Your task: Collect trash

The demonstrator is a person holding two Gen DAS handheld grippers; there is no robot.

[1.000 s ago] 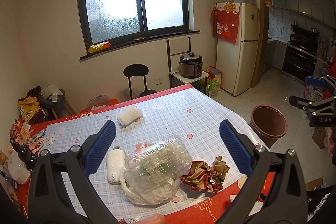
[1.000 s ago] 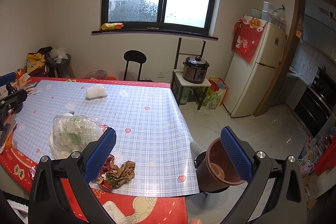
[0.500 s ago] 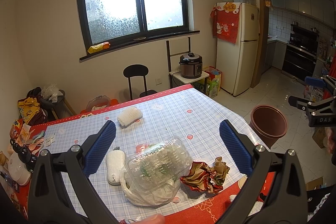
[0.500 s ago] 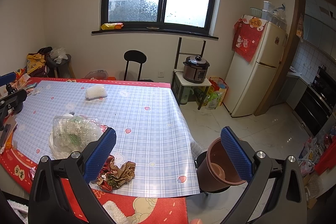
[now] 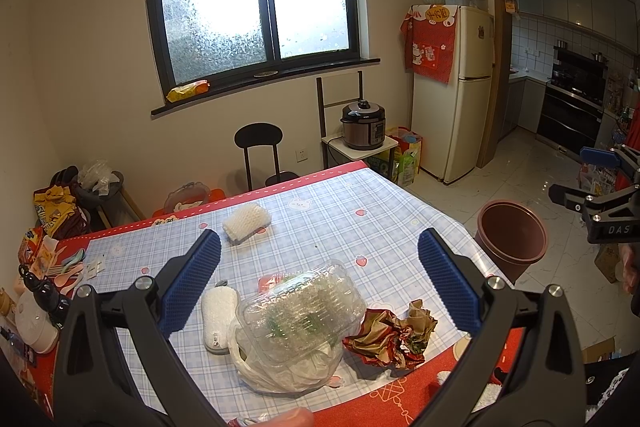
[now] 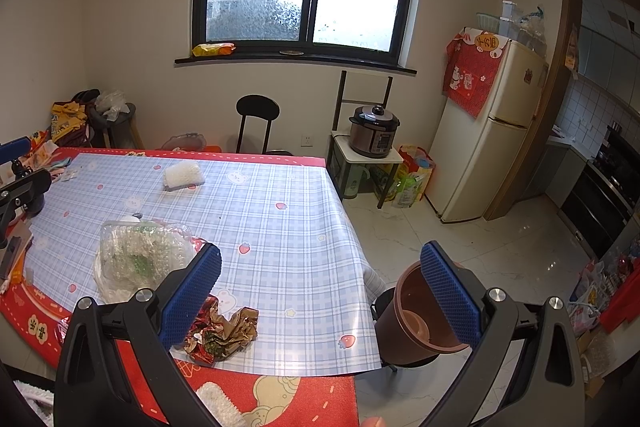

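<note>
A clear crumpled plastic container (image 5: 298, 311) lies on a white plastic bag (image 5: 280, 371) near the table's front edge; it also shows in the right wrist view (image 6: 140, 255). A crumpled red and brown wrapper (image 5: 394, 333) lies to its right, and shows in the right wrist view (image 6: 222, 333). A brown trash bin (image 5: 512, 239) stands on the floor off the table's right side, also in the right wrist view (image 6: 416, 319). My left gripper (image 5: 318, 269) is open and empty above the container. My right gripper (image 6: 320, 277) is open and empty above the table's right edge.
A white foam piece (image 5: 246, 221) lies at the far side of the checked table (image 5: 340, 215). A white oblong pad (image 5: 218, 313) lies left of the container. Cups and clutter (image 5: 40, 279) crowd the table's left end. A black chair (image 5: 260, 155), a rice cooker (image 5: 363, 125) and a fridge (image 5: 452, 91) stand behind.
</note>
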